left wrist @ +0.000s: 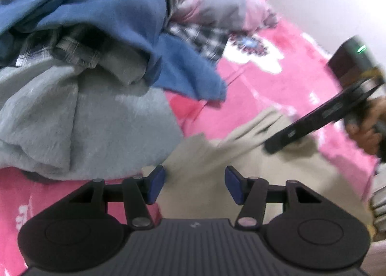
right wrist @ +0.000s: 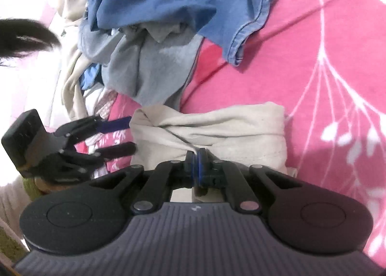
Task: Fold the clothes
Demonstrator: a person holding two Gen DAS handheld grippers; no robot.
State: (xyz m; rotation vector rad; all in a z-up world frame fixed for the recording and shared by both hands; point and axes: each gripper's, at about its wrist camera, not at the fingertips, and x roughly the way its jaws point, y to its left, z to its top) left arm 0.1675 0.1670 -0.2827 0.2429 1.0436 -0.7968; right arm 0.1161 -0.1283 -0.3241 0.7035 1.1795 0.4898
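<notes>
A beige garment (right wrist: 217, 129) lies bunched and partly folded on the pink floral bedspread (right wrist: 313, 59). My right gripper (right wrist: 196, 156) is shut, pinching a fold of the garment's near edge. In the left wrist view it (left wrist: 271, 147) comes in from the right as a dark bar, its tip on the beige garment (left wrist: 207, 155). My left gripper (left wrist: 195, 180) hovers over the cloth with its blue pads (left wrist: 156, 184) apart and nothing pressed between them. From the right wrist view the left gripper (right wrist: 131, 135) stands open at the garment's left end.
A pile of loose clothes lies behind the beige garment: a grey piece (left wrist: 72, 112), blue ones (left wrist: 125, 15) and a plaid shirt (left wrist: 72, 51). A bunched floral quilt (left wrist: 217, 6) sits further back. The person's hand (left wrist: 366, 129) holds the right gripper.
</notes>
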